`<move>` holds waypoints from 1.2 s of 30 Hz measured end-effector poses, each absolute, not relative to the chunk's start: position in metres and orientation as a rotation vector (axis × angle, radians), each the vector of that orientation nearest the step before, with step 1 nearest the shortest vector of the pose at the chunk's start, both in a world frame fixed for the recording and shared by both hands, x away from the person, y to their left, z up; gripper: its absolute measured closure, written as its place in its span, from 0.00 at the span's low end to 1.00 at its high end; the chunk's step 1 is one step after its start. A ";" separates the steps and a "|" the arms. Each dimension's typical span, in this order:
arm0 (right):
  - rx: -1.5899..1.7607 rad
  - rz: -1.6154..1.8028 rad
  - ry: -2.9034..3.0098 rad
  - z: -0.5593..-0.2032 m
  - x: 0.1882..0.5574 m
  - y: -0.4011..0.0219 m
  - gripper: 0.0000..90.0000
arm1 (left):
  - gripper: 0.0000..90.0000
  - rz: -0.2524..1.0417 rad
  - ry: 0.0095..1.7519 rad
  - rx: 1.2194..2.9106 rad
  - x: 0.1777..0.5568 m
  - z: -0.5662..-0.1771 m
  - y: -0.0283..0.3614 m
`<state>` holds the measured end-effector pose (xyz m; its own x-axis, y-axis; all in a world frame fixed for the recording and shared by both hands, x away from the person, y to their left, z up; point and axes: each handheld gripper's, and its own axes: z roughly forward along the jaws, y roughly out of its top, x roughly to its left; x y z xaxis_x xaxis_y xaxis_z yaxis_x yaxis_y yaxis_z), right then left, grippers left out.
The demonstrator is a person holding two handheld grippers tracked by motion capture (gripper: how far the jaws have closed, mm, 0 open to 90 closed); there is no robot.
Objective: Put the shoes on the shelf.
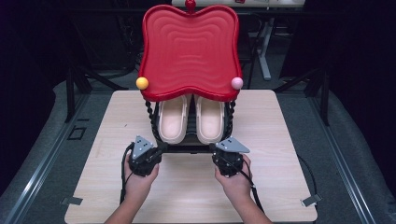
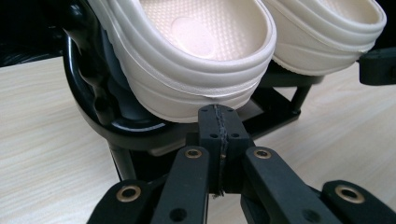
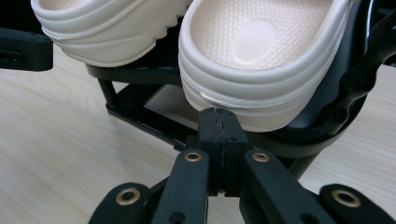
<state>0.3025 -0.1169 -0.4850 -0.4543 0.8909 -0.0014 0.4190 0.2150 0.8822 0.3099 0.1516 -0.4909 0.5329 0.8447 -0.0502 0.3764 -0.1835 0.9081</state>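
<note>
Two cream foam slippers, left slipper (image 1: pixel 173 119) and right slipper (image 1: pixel 210 119), lie side by side, heels toward me, on the lower shelf of a black rack (image 1: pixel 187 148). My left gripper (image 1: pixel 162 150) is shut and empty, its tip just below the left slipper's heel (image 2: pixel 201 56) in the left gripper view (image 2: pixel 218 114). My right gripper (image 1: pixel 217 149) is also shut and empty, its tip (image 3: pixel 218 116) close under the right slipper's heel (image 3: pixel 261 60). Whether either tip touches its slipper is unclear. Each gripper view shows the other slipper (image 2: pixel 327 37) (image 3: pixel 102 28) off to the side.
A red wavy-edged tray (image 1: pixel 189 51) tops the rack, tilted toward me and hiding the slippers' fronts. A yellow ball (image 1: pixel 142 83) and a pink ball (image 1: pixel 237 83) sit at its lower corners. The wooden table (image 1: pixel 275 140) has open room on both sides.
</note>
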 end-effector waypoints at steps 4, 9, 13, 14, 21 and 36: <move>1.225 1.175 1.971 -0.485 0.310 -0.118 1.00 | 1.00 0.597 1.022 1.775 0.320 -0.487 0.148; 1.215 1.191 1.971 -0.484 0.318 -0.114 1.00 | 1.00 0.594 1.028 1.805 0.328 -0.488 0.140; 1.210 1.184 1.978 -0.483 0.324 -0.111 1.00 | 1.00 0.586 1.037 1.815 0.335 -0.491 0.134; 1.208 1.182 1.980 -0.483 0.325 -0.110 1.00 | 1.00 0.584 1.037 1.819 0.336 -0.492 0.133; 1.214 1.179 1.990 -0.487 0.332 -0.106 1.00 | 1.00 0.565 1.046 1.826 0.343 -0.497 0.125; 1.236 1.185 2.001 -0.495 0.342 -0.102 0.96 | 0.96 0.565 1.047 1.831 0.349 -0.500 0.122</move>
